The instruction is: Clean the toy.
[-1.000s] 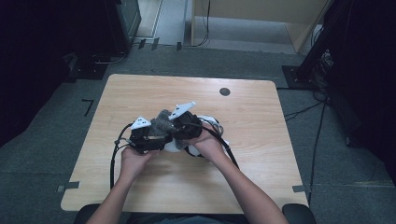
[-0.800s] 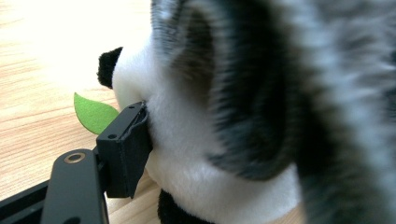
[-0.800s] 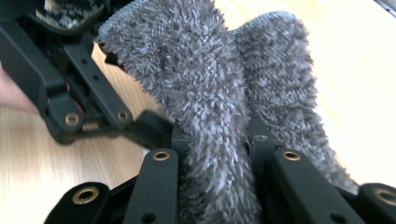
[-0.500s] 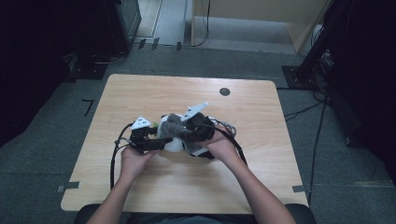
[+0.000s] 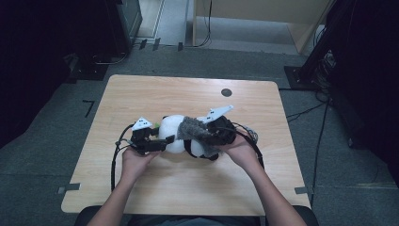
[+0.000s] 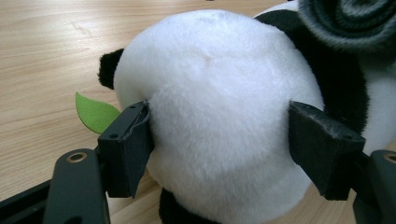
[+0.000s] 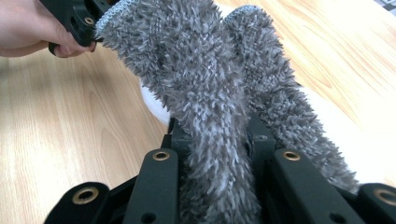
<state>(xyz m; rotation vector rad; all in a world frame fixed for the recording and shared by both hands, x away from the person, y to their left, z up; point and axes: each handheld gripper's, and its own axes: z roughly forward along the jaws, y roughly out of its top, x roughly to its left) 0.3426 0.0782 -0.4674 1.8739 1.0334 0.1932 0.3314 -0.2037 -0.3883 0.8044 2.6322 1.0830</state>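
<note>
A black-and-white plush panda [image 5: 170, 134] lies on the wooden table [image 5: 188, 197]. My left gripper [image 5: 162, 141] is shut on its round white head [image 6: 219, 107], one pad pressing into the fur on each side. A green felt leaf [image 6: 95, 113] pokes out behind the head. My right gripper [image 5: 209, 133] is shut on a grey fuzzy scarf [image 5: 192, 128] that lies over the panda's body. In the right gripper view the scarf [image 7: 205, 93] rises from between the jaws in two shaggy strands, and the right gripper [image 7: 219, 149] clamps one strand.
A small black round mark [image 5: 226, 92] sits on the table near the far edge. Cables [image 5: 114, 157] loop from the grippers beside both hands. Bare wood lies on all sides of the panda. The floor around is dark, with stands and wiring.
My right gripper has moved to the right and slightly up with the grey scarf in its jaws, drawing it across the panda. The left gripper has stayed on the head.
</note>
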